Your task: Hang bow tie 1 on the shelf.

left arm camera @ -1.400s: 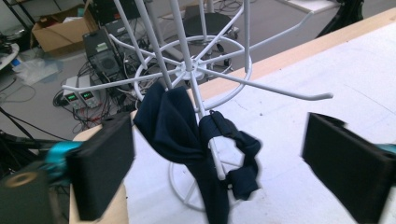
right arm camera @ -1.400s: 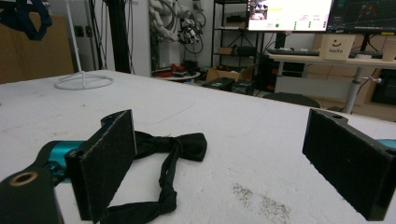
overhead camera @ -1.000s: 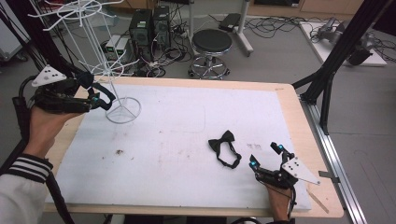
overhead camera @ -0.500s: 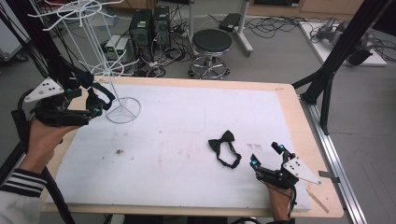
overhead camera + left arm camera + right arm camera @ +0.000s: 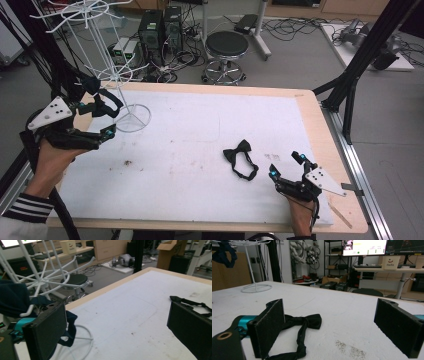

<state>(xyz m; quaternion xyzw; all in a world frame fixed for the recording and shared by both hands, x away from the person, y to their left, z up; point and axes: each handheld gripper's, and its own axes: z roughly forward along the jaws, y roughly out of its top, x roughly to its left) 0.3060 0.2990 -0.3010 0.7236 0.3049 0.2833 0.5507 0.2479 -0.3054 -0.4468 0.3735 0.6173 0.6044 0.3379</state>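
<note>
"High view, near edge first: what is the right gripper [image 5: 285,165] doing?"

"It lies low on the table [image 5: 200,125] with its jaws spread and nothing between them. It hasn't moved over the last second. A black bow tie [image 5: 240,157] lies flat just beyond its tips. In the right gripper view that tie [image 5: 307,322] sits right by the left-hand jaw, with its strap looping toward the camera."

"And the left gripper [image 5: 95,120]?"

"That is where the change is. A second ago it was up against the white wire rack [image 5: 116,75]. Now it has drawn back toward the person and its jaws stand wide apart, holding nothing."

"So it has let go of something?"

"I think so. A dark bow tie [image 5: 97,95] hangs from one of the rack's lower arms, just past the jaw tips. The left gripper view shows the dark cloth [image 5: 12,300] draped over a white hook, with its strap dangling beside the near jaw."

"What does that mean for the job?"

"One tie looks hung and released. The other is still on the table, well apart from the rack, and I judge it is next."
</note>
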